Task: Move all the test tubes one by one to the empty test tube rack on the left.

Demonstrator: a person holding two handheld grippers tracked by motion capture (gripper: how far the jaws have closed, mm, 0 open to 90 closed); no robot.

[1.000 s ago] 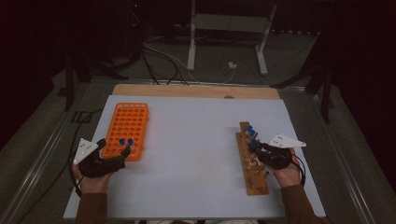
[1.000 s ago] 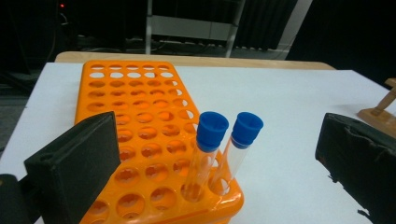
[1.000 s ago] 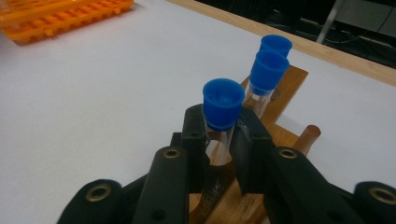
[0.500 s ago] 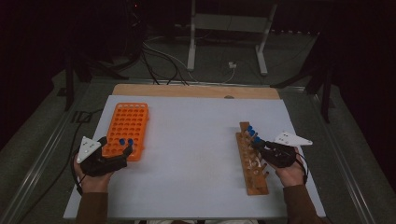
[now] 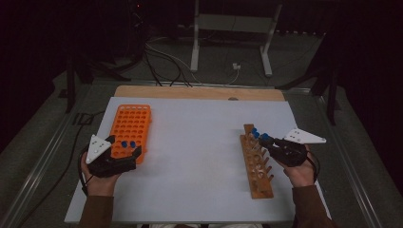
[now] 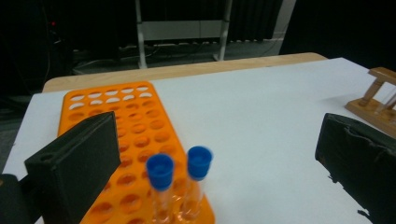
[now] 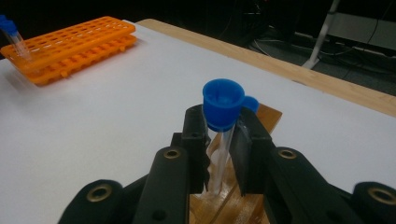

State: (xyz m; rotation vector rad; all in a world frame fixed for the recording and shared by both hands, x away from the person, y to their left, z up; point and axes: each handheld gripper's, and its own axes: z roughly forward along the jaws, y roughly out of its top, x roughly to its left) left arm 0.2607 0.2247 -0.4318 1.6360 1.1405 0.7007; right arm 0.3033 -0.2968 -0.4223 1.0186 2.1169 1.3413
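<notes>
- One capped tube [image 7: 222,121] is clamped upright between the jaws of the right gripper [image 7: 219,154], just above the wooden rack [image 5: 256,166].
- Two capped tubes [image 6: 180,186] are stood in the orange rack [image 6: 126,126], at its near end.
- These are flanked, untouched, by the wide-open jaws of the left gripper [image 5: 124,153].
- Both racks are set well apart on the white table [image 5: 195,142].

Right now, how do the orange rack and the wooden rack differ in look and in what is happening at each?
The orange rack is a flat plastic grid of many holes; the wooden rack is a narrow strip with a single row. The orange rack holds two blue-capped tubes between the open left gripper, untouched; at the wooden rack the right gripper is shut on a blue-capped tube. Both sit on the white table.
</notes>
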